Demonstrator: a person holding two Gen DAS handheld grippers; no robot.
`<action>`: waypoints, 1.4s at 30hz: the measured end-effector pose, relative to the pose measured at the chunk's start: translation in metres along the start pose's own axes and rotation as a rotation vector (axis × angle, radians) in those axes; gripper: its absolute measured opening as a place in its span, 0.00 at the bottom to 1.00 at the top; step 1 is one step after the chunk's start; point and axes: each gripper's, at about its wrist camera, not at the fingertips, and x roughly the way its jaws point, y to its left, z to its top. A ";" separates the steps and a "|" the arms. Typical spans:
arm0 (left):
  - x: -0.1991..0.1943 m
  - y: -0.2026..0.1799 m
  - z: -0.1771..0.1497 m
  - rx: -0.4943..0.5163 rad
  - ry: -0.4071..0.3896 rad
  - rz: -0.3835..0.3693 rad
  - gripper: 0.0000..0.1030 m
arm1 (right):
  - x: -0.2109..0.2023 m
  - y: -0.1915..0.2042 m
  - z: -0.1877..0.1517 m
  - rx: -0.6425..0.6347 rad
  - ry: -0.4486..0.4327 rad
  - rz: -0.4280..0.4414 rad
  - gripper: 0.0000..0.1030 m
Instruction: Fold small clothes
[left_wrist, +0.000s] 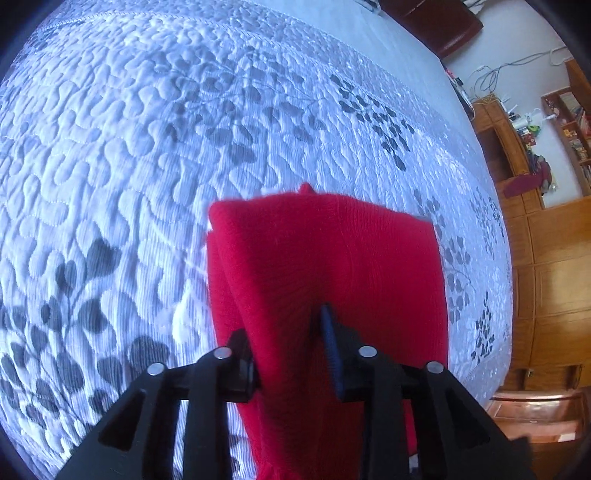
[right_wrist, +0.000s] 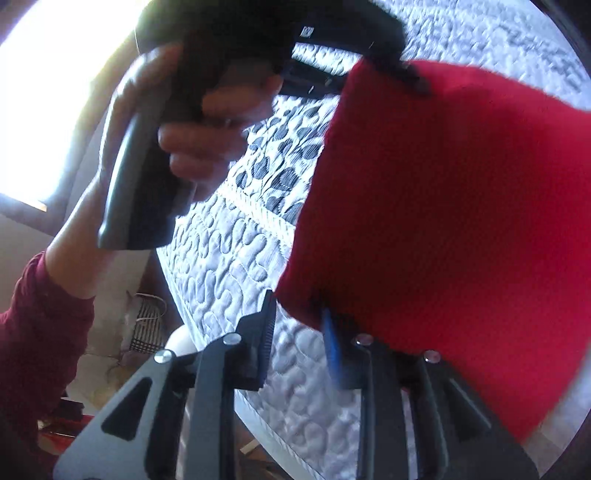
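Quilted bedspread (left_wrist: 147, 147) lies open; red garment (left_wrist: 325, 258) apparently drapes nearby.

The red cloth (right_wrist: 443, 221) is motion-blurred, its lower right corner cut off.

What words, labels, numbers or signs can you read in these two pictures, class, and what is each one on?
None can be read.
Small white sticker on the left tongs' black body: print too blurred to read.
Books and boxes on the wooden shelves: too small to read.
Red garment and quilted bedspread: no text shows.
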 end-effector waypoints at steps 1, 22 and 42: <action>-0.003 -0.002 -0.009 0.003 0.005 -0.010 0.38 | -0.007 -0.003 -0.007 0.001 -0.008 -0.001 0.34; -0.021 -0.011 -0.135 0.021 0.041 0.060 0.13 | -0.039 -0.126 -0.077 0.524 -0.057 0.077 0.14; -0.044 -0.011 -0.126 0.124 0.019 0.135 0.52 | -0.075 -0.120 -0.043 0.324 -0.025 -0.116 0.35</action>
